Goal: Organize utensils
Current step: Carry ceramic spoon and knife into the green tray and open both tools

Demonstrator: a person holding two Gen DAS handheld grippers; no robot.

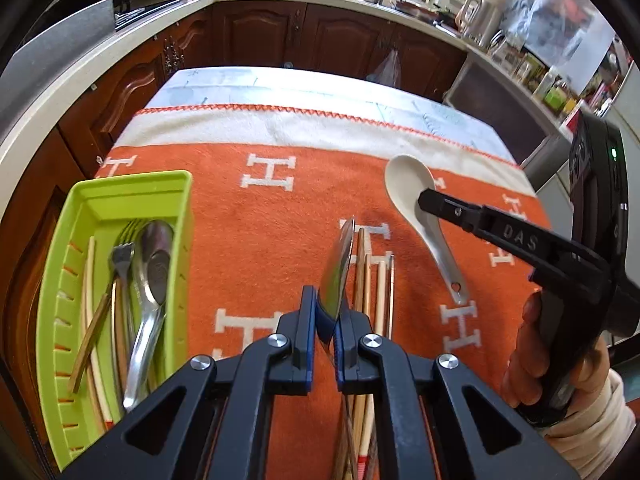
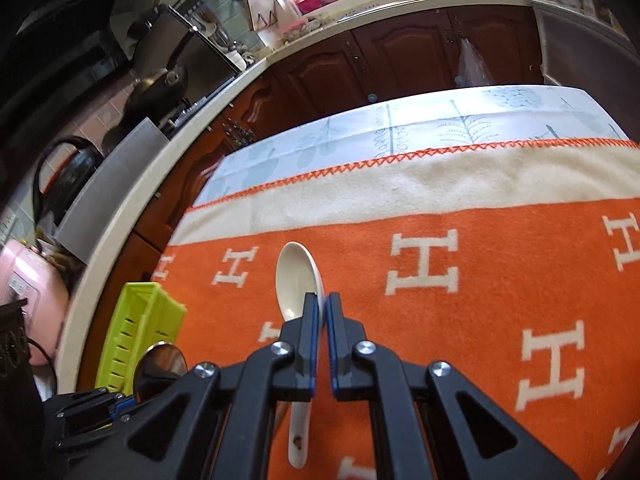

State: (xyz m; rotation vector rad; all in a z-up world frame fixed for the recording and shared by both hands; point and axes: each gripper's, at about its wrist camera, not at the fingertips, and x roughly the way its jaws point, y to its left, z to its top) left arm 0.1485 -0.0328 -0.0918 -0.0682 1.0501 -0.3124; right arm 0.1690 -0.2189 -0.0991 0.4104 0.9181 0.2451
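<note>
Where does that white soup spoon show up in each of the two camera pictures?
Left wrist view: white soup spoon at right of centre, its bowl rim pinched by the right gripper.
Right wrist view: spoon at centre, straight ahead between the fingers.
Shared landmark: green tray.

The left gripper (image 1: 326,320) points steeply down from the 6 o'clock edge of its own view, its blue-padded jaws pinched tight on the bowl of a metal spoon (image 1: 338,272) that stands on edge between them. The right gripper (image 2: 323,312) also tilts down, its jaws drawn nearly together over the rim of a white spoon (image 2: 298,280). In the left view the right gripper reaches in from 3 o'clock toward 10 o'clock, held by a hand (image 1: 532,356) in a cream sleeve (image 1: 588,420) at about 4 o'clock.
</note>
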